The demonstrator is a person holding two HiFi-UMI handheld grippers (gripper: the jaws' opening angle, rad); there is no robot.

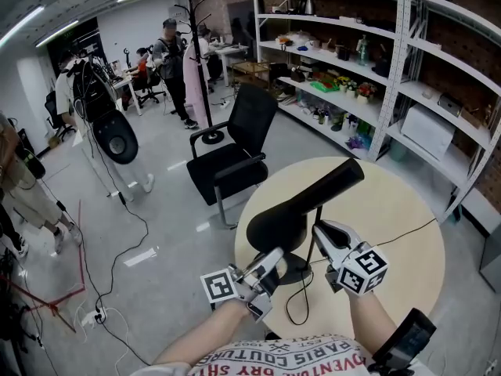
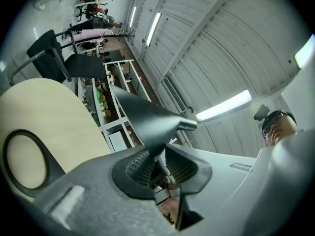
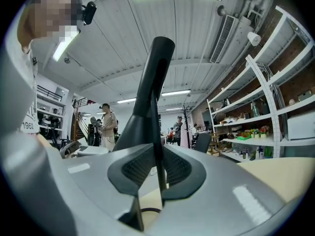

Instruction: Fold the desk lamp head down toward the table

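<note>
- The person's printed white shirt (image 1: 305, 363) fills the bottom edge of the head view, and both forearms reach out over the round pale table (image 1: 399, 249).
- The left gripper (image 1: 274, 263) (image 2: 158, 168) tilts slightly upward. Its jaws are partly apart, with the pads pressed on the wide lower end of the lamp head (image 1: 329, 186) (image 2: 142, 119).
- The right gripper (image 1: 319, 232) (image 3: 157, 168) is held level. Its jaws are narrowed and pinch the thin lamp arm (image 1: 313, 249) (image 3: 158, 146).
- The lamp base (image 1: 296, 271) sits on the table near its near-left edge, just beside the left gripper's tips.
- The lamp head slants up and away to the right, well clear of the tabletop.
- A cable (image 1: 399, 232) trails right across the table.
- A black chair (image 1: 235, 159) stands beyond the table.
</note>
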